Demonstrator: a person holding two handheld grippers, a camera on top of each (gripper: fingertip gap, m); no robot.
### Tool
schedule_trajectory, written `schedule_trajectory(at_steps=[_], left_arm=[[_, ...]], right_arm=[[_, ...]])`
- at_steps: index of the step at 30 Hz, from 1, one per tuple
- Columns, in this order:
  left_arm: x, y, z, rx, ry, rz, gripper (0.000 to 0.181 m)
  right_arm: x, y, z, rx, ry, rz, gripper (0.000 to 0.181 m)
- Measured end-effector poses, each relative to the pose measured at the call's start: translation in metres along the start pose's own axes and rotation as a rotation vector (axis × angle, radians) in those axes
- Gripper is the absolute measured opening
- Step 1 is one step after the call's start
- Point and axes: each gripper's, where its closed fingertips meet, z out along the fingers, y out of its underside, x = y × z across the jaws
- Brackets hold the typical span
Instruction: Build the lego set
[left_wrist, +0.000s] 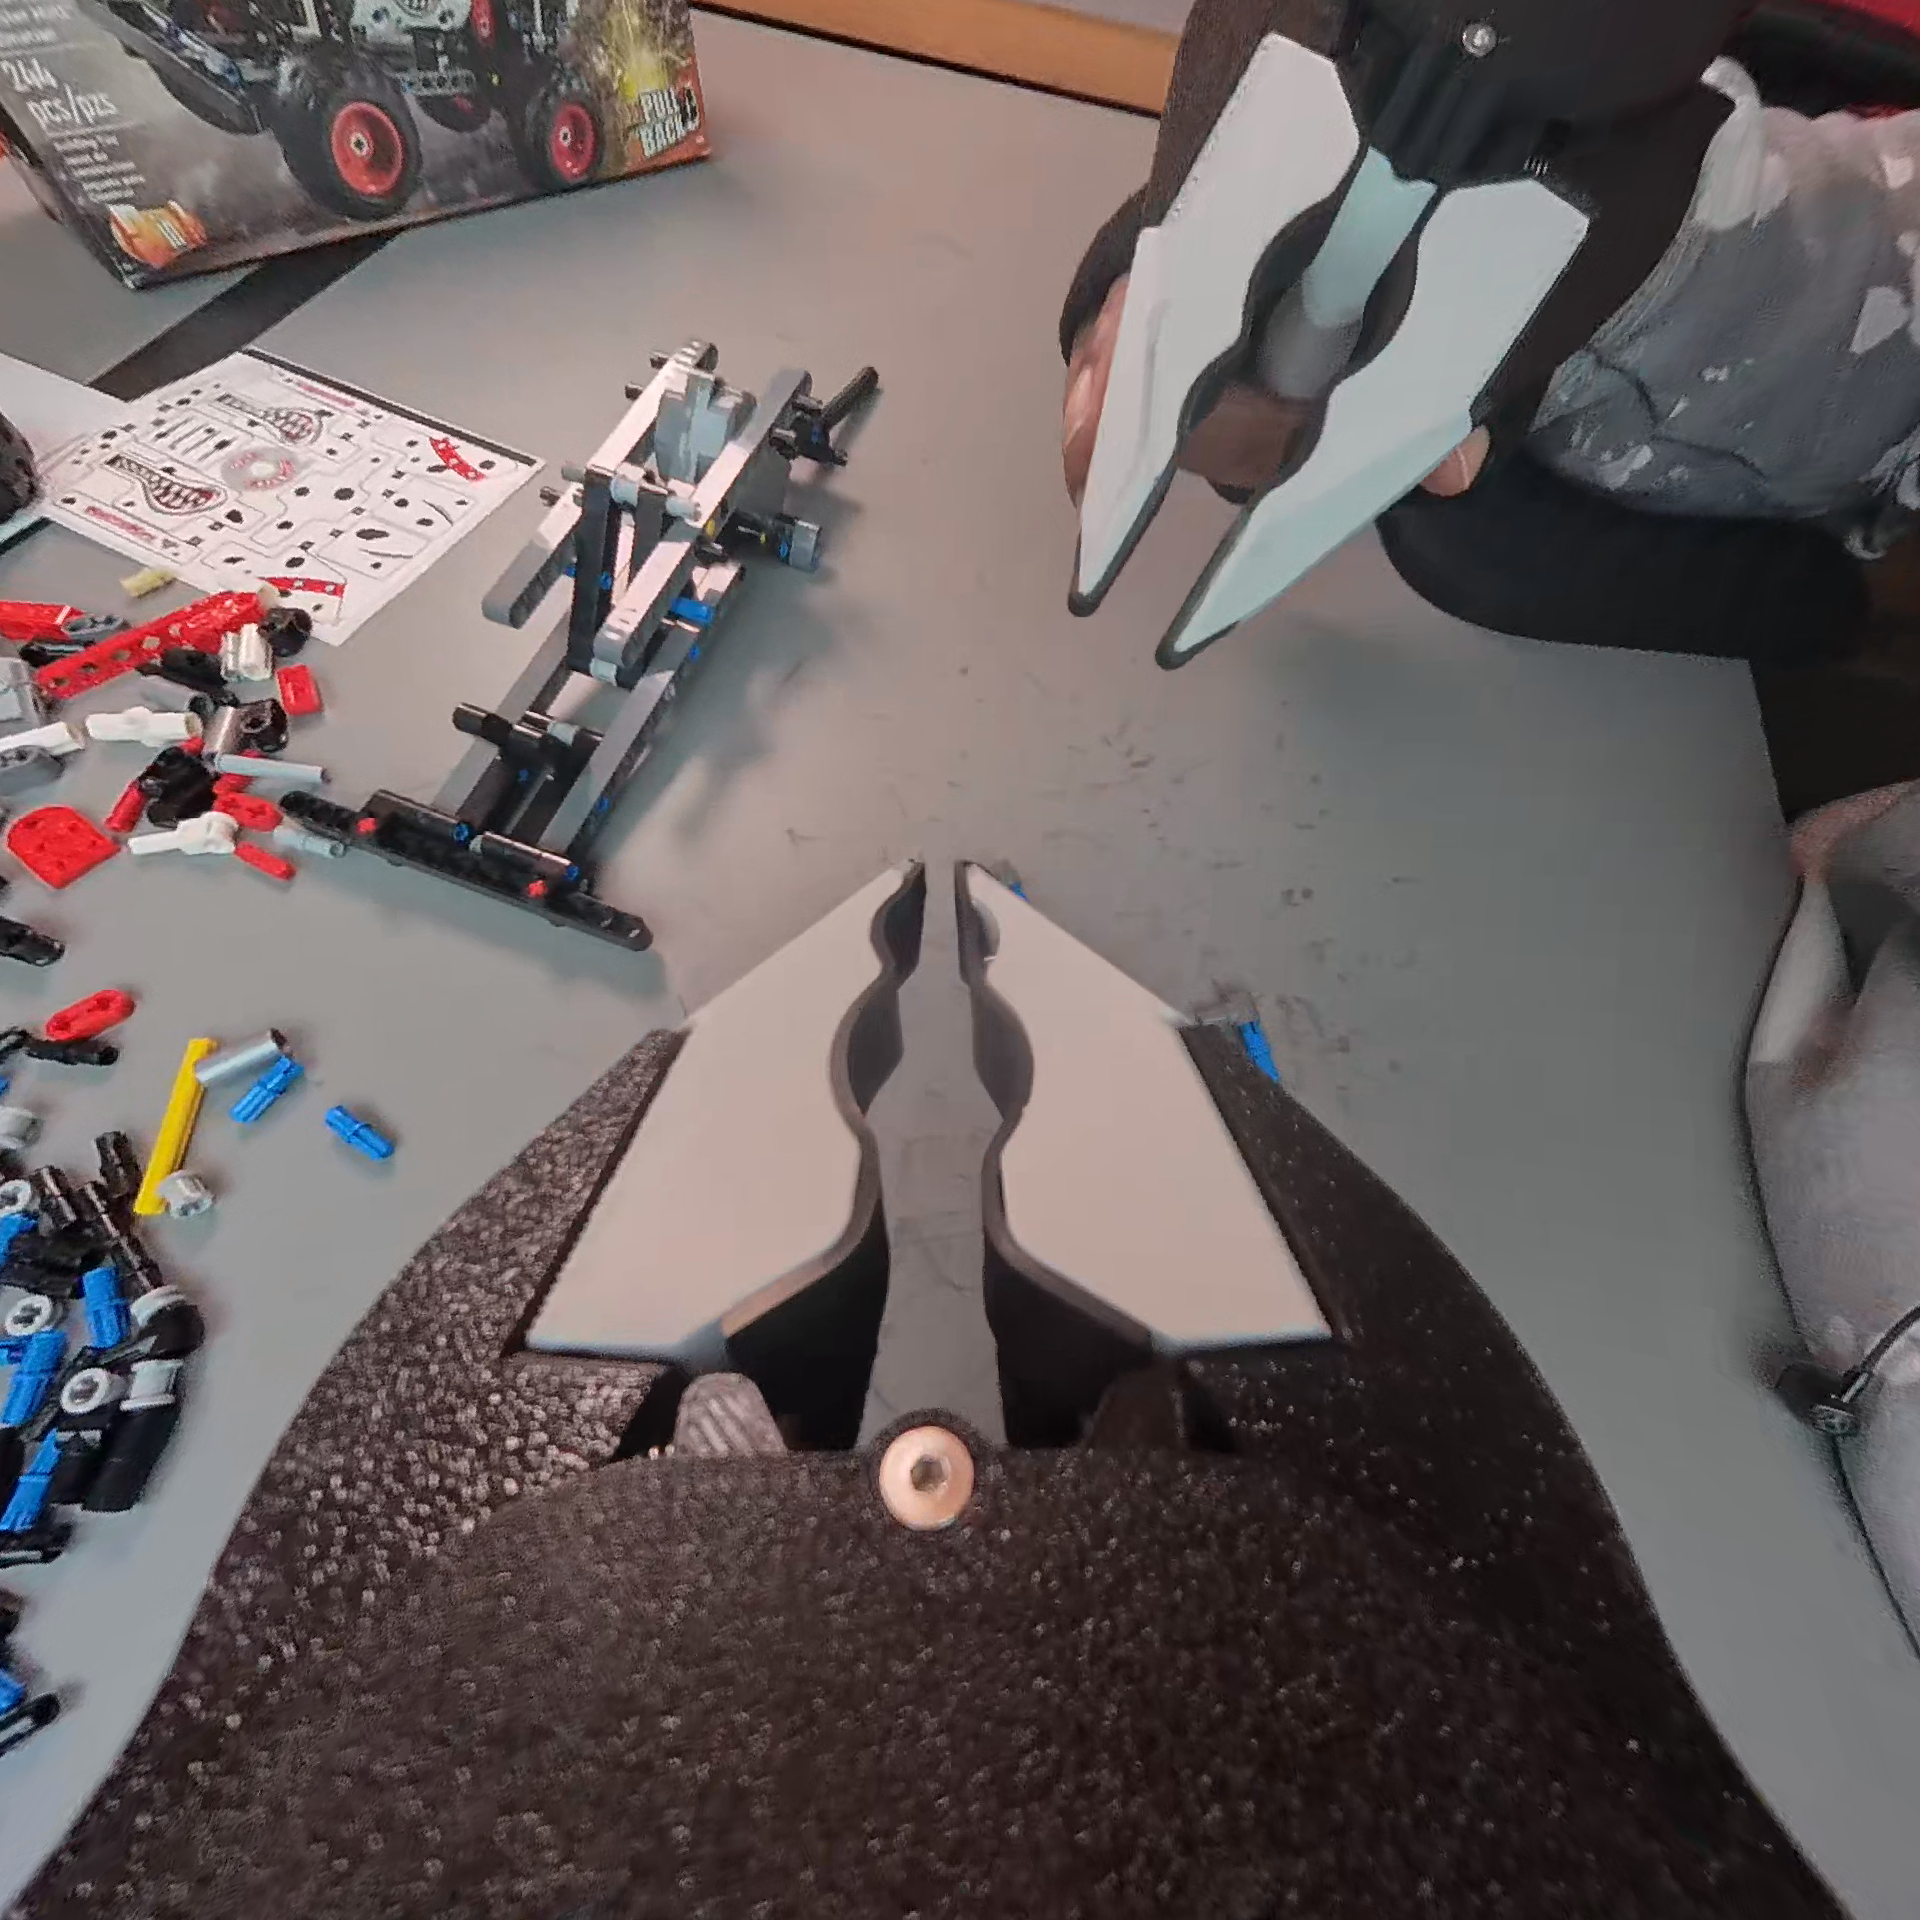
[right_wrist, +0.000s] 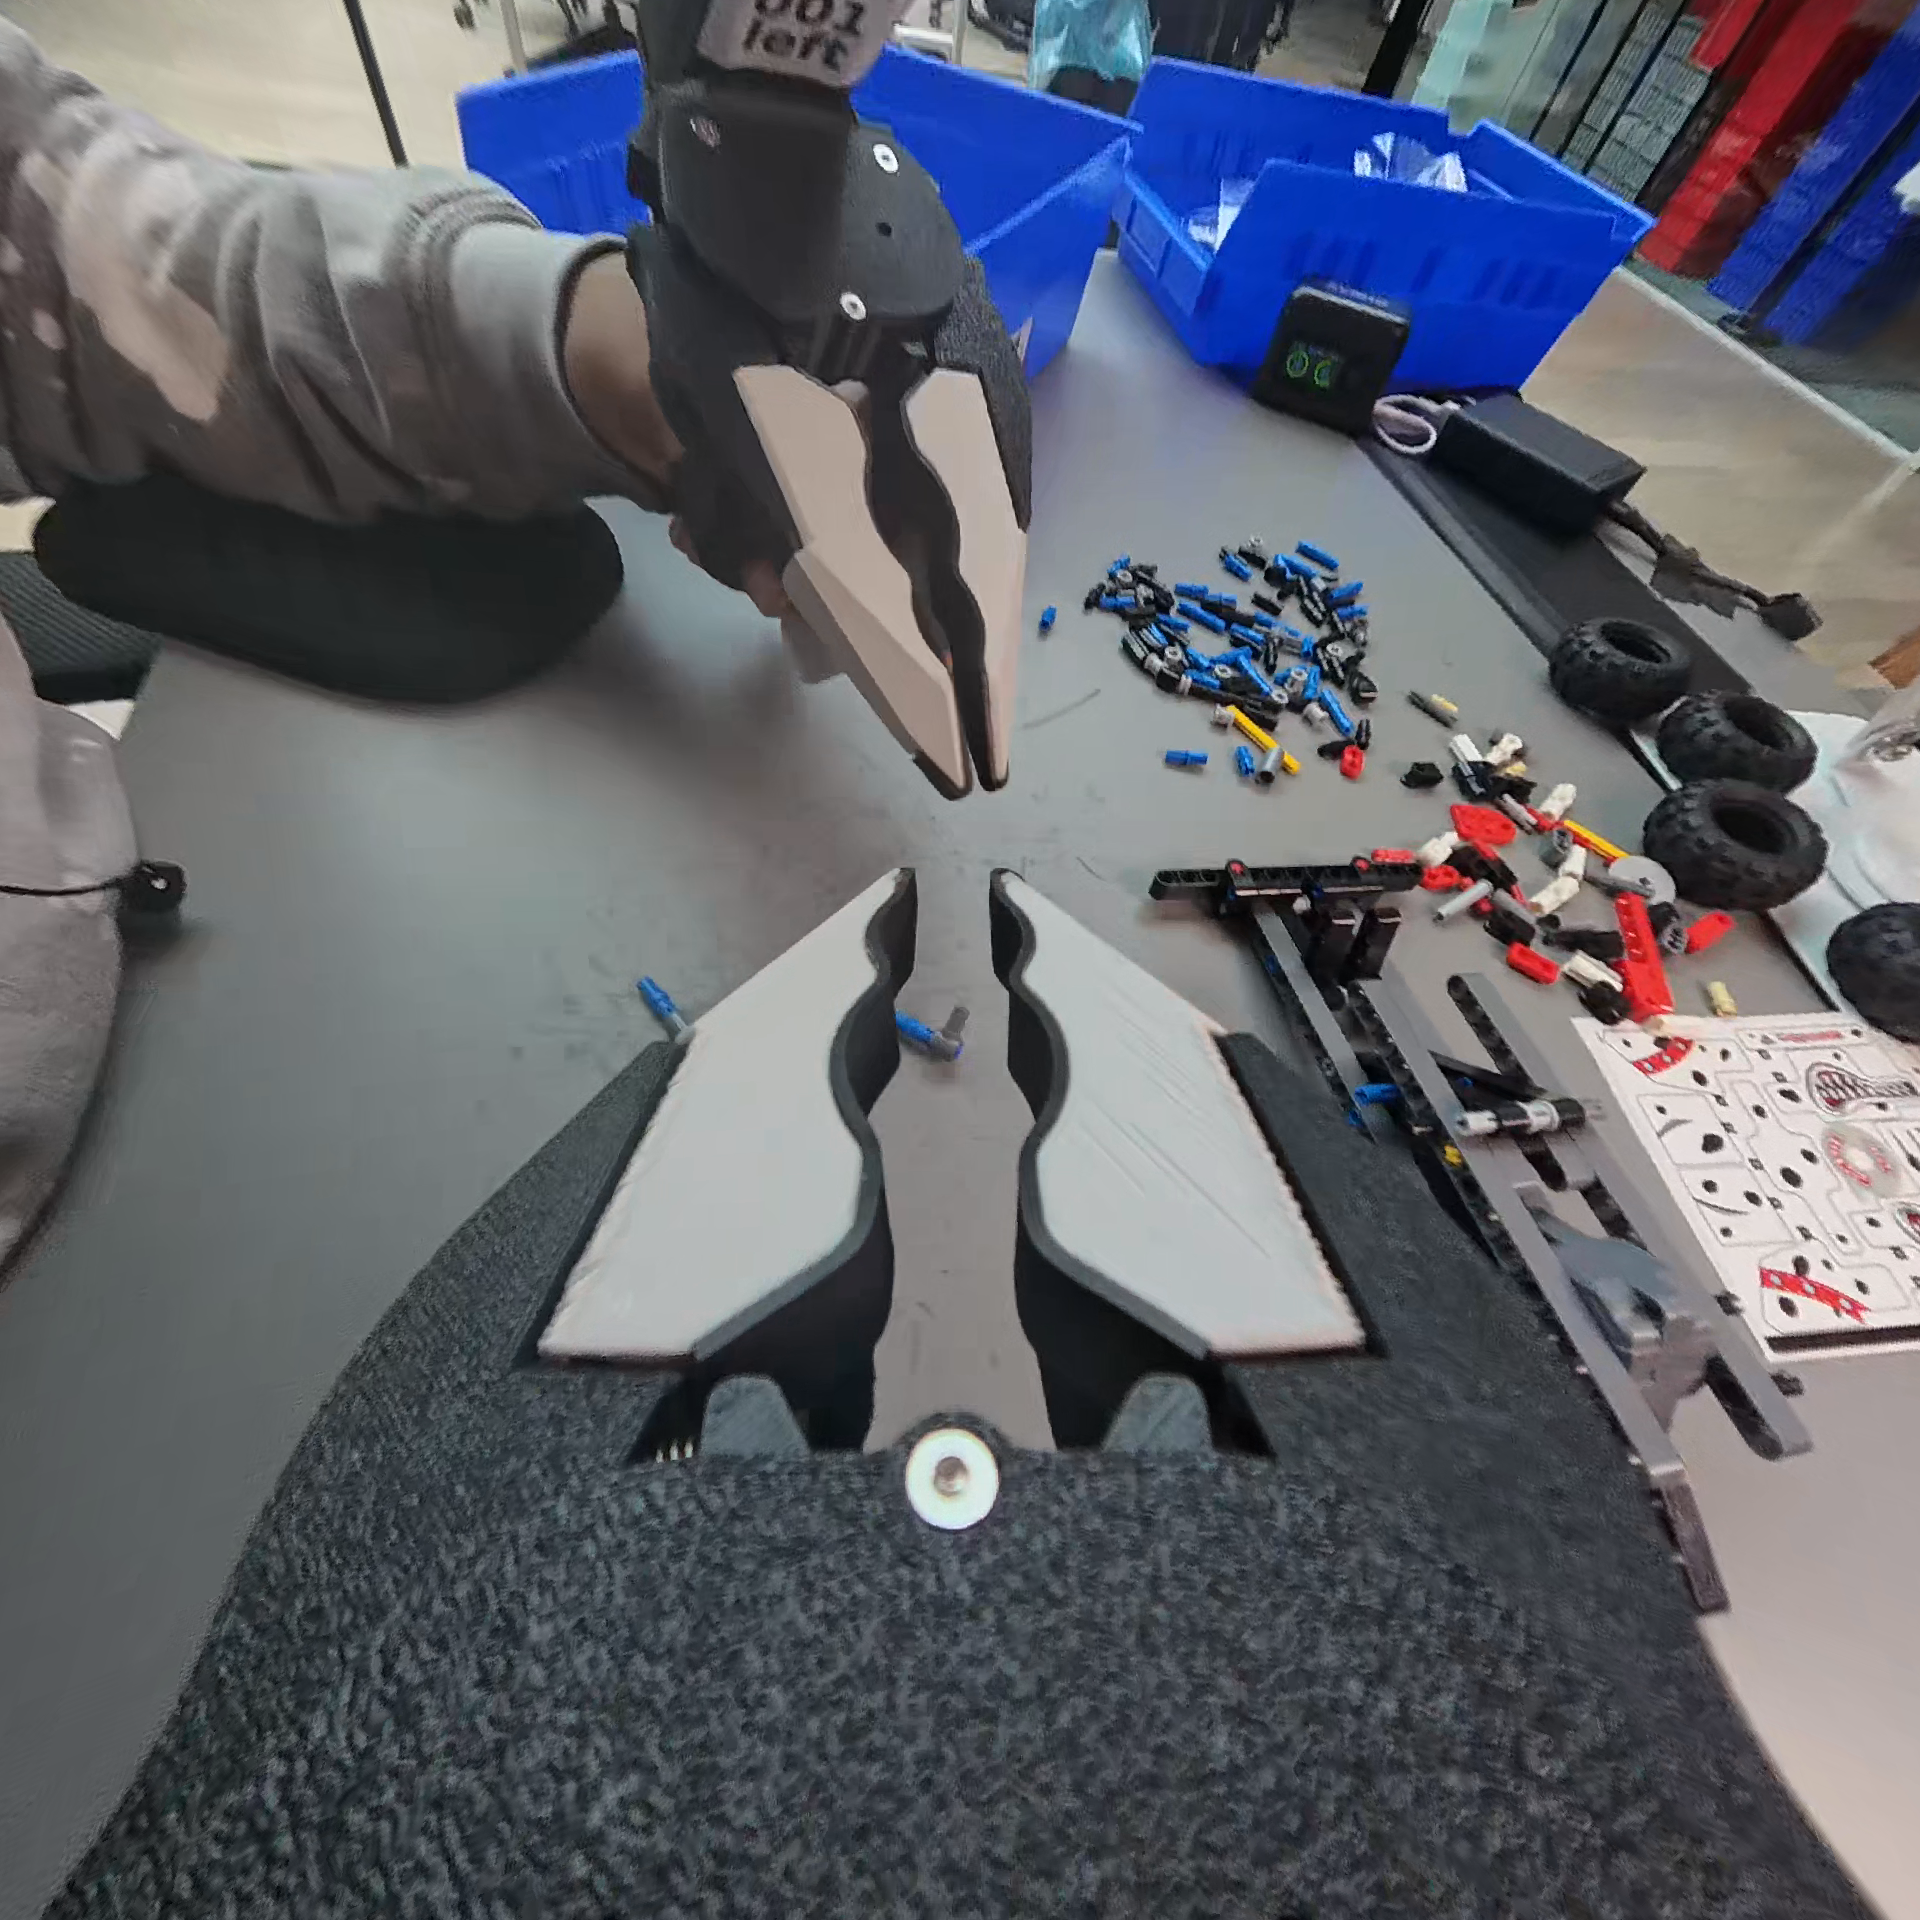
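Observation:
The half-built grey and black chassis (left_wrist: 623, 623) lies on the grey table (left_wrist: 1247, 831), left of both grippers; it also shows in the right wrist view (right_wrist: 1455, 1039). My left gripper (left_wrist: 937, 871) hovers over bare table with its jaws nearly closed, a thin gap between the tips and nothing in it; the right wrist view (right_wrist: 968, 781) shows the same. My right gripper (right_wrist: 951, 881) is open and empty, also seen in the left wrist view (left_wrist: 1132, 629). A small blue and grey connector (right_wrist: 930, 1032) lies on the table below its fingers, untouched. A second blue pin (right_wrist: 660, 1003) lies left of them.
Loose blue and black pins (right_wrist: 1236, 644) and red and white parts (right_wrist: 1558, 894) lie beyond the chassis. A sticker sheet (right_wrist: 1766, 1164), black tyres (right_wrist: 1735, 842), blue bins (right_wrist: 1351, 239) and a black device (right_wrist: 1330, 353) are at the right. The set's box (left_wrist: 364, 114) stands far left. One gripper's finger ends stand about 6 centimeters off the other's.

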Motion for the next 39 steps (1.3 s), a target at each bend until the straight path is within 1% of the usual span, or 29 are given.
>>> schedule_trajectory(at_steps=[1,3,5,7,11,14,16,17,19,21,23,26,27,30,32,35,37,39], left_arm=[[-0.001,0.004,0.002,-0.015,-0.002,0.004,0.01],[0.001,0.014,0.006,-0.054,0.018,0.005,0.015],[0.004,0.024,0.013,-0.095,0.033,0.003,0.02],[0.006,0.028,0.017,-0.105,0.041,-0.001,0.024],[0.006,0.023,0.02,-0.069,0.04,-0.014,0.031],[0.006,0.019,0.018,-0.048,0.037,-0.008,0.029],[0.005,0.017,0.017,-0.036,0.035,-0.011,0.026],[0.005,0.016,0.017,-0.032,0.036,-0.015,0.024],[0.003,0.016,0.017,-0.028,0.033,-0.029,0.02],[0.002,0.017,0.018,-0.028,0.037,-0.058,0.019],[0.005,0.014,0.017,-0.012,0.064,-0.099,0.02],[0.016,-0.001,0.013,0.063,0.148,-0.187,0.021],[0.019,-0.006,0.012,0.084,0.176,-0.228,0.021],[0.031,-0.016,0.011,0.122,0.268,-0.32,0.018],[0.036,-0.016,0.013,0.114,0.291,-0.333,0.01],[0.04,-0.014,0.016,0.1,0.287,-0.313,0.008],[0.04,-0.019,0.013,0.128,0.296,-0.317,0.007],[0.037,-0.028,0.01,0.182,0.3,-0.347,0.007]], right_arm=[[0.003,0.007,0.0,-0.032,0.001,-0.001,0.014],[0.006,0.024,0.002,-0.109,-0.015,0.029,0.02],[0.009,0.041,0.006,-0.174,-0.006,0.032,0.02],[0.008,0.059,0.011,-0.254,-0.009,0.024,0.025],[-0.003,0.066,0.022,-0.307,-0.049,0.001,0.027],[-0.012,0.073,0.028,-0.365,-0.085,-0.017,0.029],[-0.014,0.083,0.031,-0.425,-0.089,-0.019,0.022],[-0.017,0.081,0.031,-0.414,-0.101,-0.009,0.012],[-0.018,0.082,0.032,-0.424,-0.099,-0.02,0.011],[-0.013,0.078,0.031,-0.397,-0.067,-0.078,0.01],[-0.011,0.061,0.029,-0.29,-0.037,-0.174,0.01],[-0.006,0.029,0.021,-0.144,0.056,-0.324,0.01],[-0.005,0.02,0.019,-0.111,0.088,-0.375,0.01],[-0.005,0.009,0.017,-0.092,0.144,-0.475,0.01],[-0.008,0.005,0.016,-0.083,0.147,-0.498,0.01],[-0.01,-0.002,0.012,-0.064,0.16,-0.518,0.01],[-0.009,-0.007,0.01,-0.039,0.175,-0.502,0.01],[-0.002,-0.014,0.007,-0.004,0.221,-0.46,0.012]])
